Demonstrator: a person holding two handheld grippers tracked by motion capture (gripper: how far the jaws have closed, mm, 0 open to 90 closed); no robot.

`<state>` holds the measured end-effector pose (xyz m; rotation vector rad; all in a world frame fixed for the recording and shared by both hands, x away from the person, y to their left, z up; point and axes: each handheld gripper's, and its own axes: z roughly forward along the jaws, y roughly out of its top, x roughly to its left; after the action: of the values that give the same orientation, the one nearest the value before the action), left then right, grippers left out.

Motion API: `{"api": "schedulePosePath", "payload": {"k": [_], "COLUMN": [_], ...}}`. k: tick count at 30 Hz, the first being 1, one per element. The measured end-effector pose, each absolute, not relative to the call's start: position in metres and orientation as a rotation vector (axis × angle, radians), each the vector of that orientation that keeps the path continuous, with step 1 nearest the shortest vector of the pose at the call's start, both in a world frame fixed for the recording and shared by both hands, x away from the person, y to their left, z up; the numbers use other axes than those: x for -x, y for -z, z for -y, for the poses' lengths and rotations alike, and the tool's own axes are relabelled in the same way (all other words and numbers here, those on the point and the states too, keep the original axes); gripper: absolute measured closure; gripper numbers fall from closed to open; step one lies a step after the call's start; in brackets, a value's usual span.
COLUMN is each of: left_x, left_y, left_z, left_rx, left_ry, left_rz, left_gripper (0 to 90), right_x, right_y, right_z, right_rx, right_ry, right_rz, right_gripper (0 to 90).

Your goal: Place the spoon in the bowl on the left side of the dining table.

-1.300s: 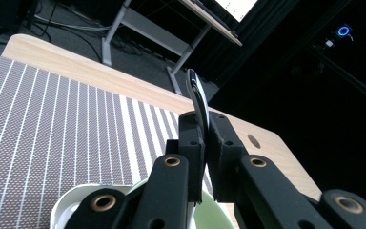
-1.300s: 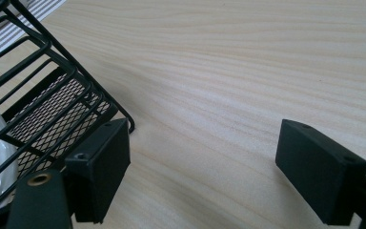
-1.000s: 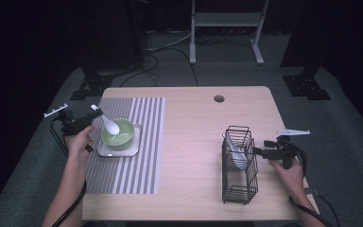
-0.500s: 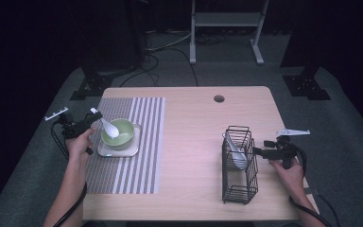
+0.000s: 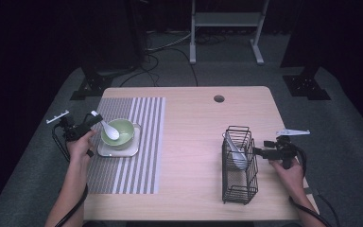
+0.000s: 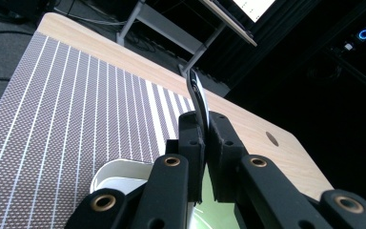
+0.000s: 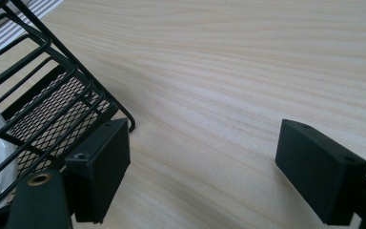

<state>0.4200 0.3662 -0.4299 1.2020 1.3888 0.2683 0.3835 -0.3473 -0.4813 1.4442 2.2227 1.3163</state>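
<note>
Over the green bowl (image 5: 119, 132), white spoon (image 5: 108, 129) clamped in left gripper (image 5: 95, 119).

- I see the placemat (image 5: 127, 142) lying on the left half of the tabletop (image 5: 194, 142).
- A plate (image 5: 118, 149) sits on the placemat's left part, with a bowl (image 5: 120, 132) on it.
- A spoon (image 5: 108, 128) leans into the bowl from the left, gripped between the jaws of my left gripper (image 5: 92, 120).
- The wire basket (image 5: 238, 165) stands on the right half, a second spoon (image 5: 234, 149) inside.
- My right gripper (image 5: 260, 152) sits just right of the basket.
</note>
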Motion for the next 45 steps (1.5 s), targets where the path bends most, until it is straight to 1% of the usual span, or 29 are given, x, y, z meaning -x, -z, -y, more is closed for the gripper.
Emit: {"api": "schedulePosePath", "payload": {"k": [22,34,45], "left_x": [-0.419,-0.419,-0.419], "left_y": [0.447,0.450,0.454], "left_z": [-0.367,-0.368,-0.371], "left_rx": [-1.192,-1.189,-1.190], "left_ry": [-0.230,-0.223,-0.228], "left_rz": [-1.402,-1.408,-1.422], "left_gripper": [85.0,85.0,81.8], "right_x": [-0.384,-0.384,-0.384], "right_y": [0.481,0.481,0.481], "right_z": [0.347,0.347,0.347], "right_rx": [-1.442,-1.443,-1.443], "right_ry": [-1.311,-1.314,-1.315], "right_rz": [-2.228,-2.229,-2.230], "right_gripper": [18.0,18.0,18.0]}}
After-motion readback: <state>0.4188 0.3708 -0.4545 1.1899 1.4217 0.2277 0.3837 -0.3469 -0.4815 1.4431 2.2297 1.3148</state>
